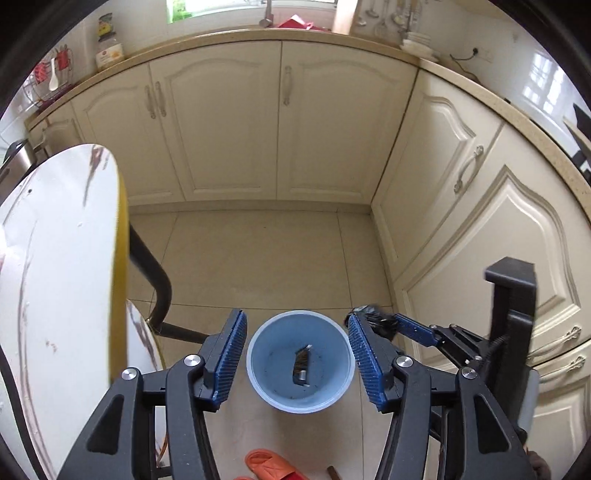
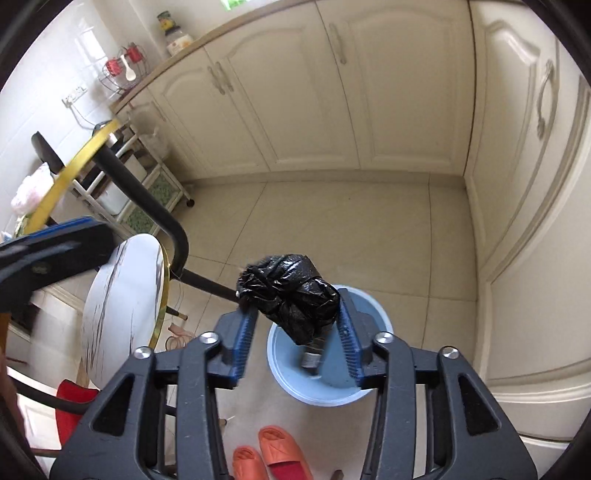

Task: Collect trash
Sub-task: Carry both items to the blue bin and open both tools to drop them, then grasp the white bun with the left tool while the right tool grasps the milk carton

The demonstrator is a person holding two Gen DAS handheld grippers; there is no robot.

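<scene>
1. Black plastic trash bag (image 2: 291,295), crumpled into a bundle, sits between the blue pads of the right claw (image 2: 295,332); whether the pads still press it is unclear. It hangs directly above the light blue bin (image 2: 373,384).
2. Left claw (image 1: 299,354) is open with nothing between its pads, framing the bin (image 1: 273,395) from above.
3. Inside the bin lies one small dark-and-silver scrap (image 1: 302,363); too small to identify.
4. Bin stands on a beige tiled floor (image 1: 258,258), in a corner of cream cabinets (image 1: 229,122) under a tan tabletop (image 1: 258,35).
5. Round white marble-pattern table (image 1: 55,240) with a gold edge rises on the left, cut off by the frame.
6. Orange slippers (image 2: 273,454) are partly hidden behind the claw arms.
7. Bag's lower end blocks part of the bin interior in the right wrist view.
</scene>
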